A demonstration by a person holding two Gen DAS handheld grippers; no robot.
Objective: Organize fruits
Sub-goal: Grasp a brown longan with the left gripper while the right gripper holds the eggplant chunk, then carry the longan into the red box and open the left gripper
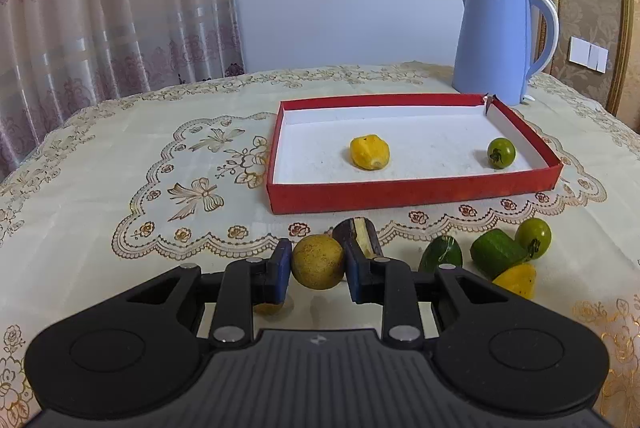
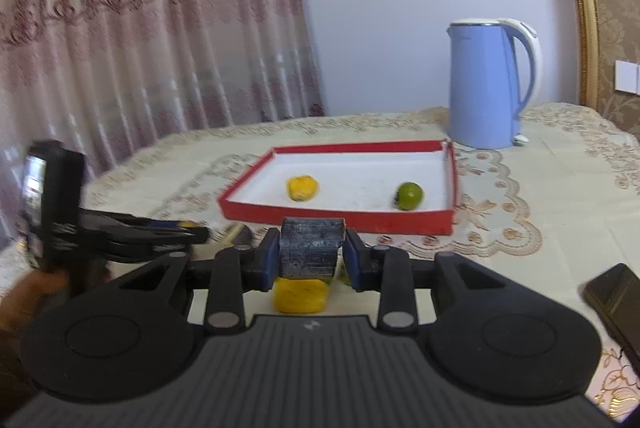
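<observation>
Two fruits already lie inside the red box [image 1: 412,194]: a yellow piece [image 1: 369,152] toward its middle and a small green fruit [image 1: 501,153] by its right wall. I judge the step in hand to be the carry to that box, with both loads picked up.

My left claw [image 1: 319,270] is clamped on a round yellowish fruit [image 1: 318,262], short of the box's near wall. My right claw [image 2: 311,255] grips a dark blocky piece [image 2: 311,248], also on the near side of the box; a yellow chunk [image 2: 300,294] sits on the tabletop [image 1: 120,156] beneath it.

More pieces wait in front of the box: a dark cut piece [image 1: 358,236], two green ones [image 1: 442,254] [image 1: 496,254], another small green fruit [image 1: 533,233].

Both claws point forward and somewhat downward toward the box, the left claw [image 2: 120,232] showing at the left of the right view. Next, I reckon, each load must clear the near wall, come over bare white floor away from the fruits inside, then be released low so the round one does not roll.
</observation>
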